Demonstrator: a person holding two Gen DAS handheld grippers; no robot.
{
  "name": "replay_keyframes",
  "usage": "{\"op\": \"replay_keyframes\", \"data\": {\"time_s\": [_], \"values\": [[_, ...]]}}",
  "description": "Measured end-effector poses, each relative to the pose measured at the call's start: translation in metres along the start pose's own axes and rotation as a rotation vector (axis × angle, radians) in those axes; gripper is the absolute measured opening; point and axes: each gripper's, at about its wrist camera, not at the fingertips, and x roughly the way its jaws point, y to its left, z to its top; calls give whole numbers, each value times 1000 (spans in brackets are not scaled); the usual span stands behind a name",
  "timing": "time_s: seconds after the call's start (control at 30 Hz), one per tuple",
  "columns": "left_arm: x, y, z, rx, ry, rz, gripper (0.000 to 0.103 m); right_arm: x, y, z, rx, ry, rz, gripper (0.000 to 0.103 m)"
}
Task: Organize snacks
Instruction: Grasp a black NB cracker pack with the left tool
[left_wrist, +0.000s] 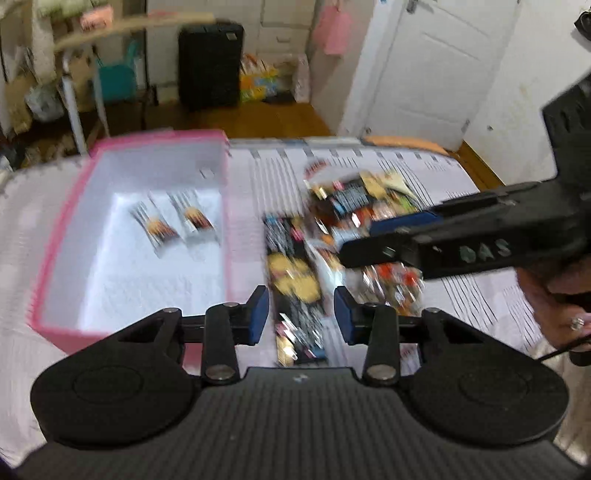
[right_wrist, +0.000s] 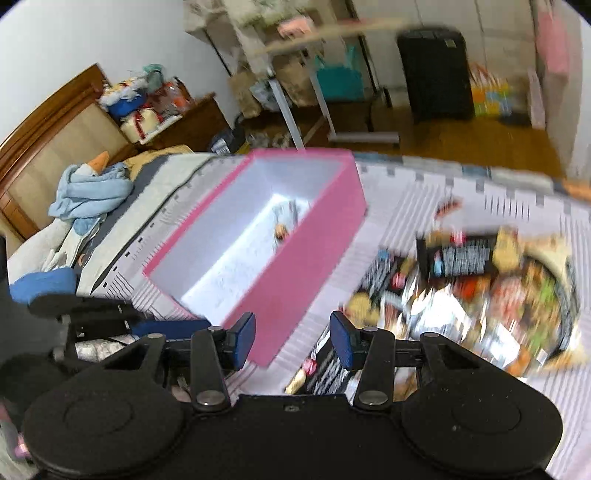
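Note:
A pink box (left_wrist: 62, 236) with a white inside sits on the striped bedspread at the left; two small snack packets (left_wrist: 173, 223) lie in it. It also shows in the right wrist view (right_wrist: 306, 258). A blurred pile of snack packets (left_wrist: 362, 206) lies to its right and shows in the right wrist view (right_wrist: 480, 280). A long black-and-yellow packet (left_wrist: 295, 288) lies between the fingers of my left gripper (left_wrist: 301, 314), which is open and just above it. My right gripper (right_wrist: 291, 339) is open and empty above the bedspread beside the box. It reaches in from the right over the pile (left_wrist: 391, 236).
A striped bedspread (left_wrist: 461, 177) covers the bed. Beyond it are a wooden floor, a black suitcase (left_wrist: 210, 62), a white door (left_wrist: 439, 62) and a cluttered rack. A wooden headboard (right_wrist: 48, 147) and blue cloth (right_wrist: 92, 192) lie at the left.

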Motion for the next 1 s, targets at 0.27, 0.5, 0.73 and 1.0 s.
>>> {"op": "replay_keyframes", "data": {"time_s": [0.27,0.5,0.73,1.0], "values": [[50,-11,-40,-5,52,-31,36,56,-36,-35,217,151,31,44],[90,-13,-60,-10,48,91,42,88,-55,-48,318,198,17,46],[115,-21,-68,13,67,179,59,108,-61,-48,370,221,32,49],[135,-26,-71,7,68,226,50,113,-69,-44,388,224,69,53]]}}
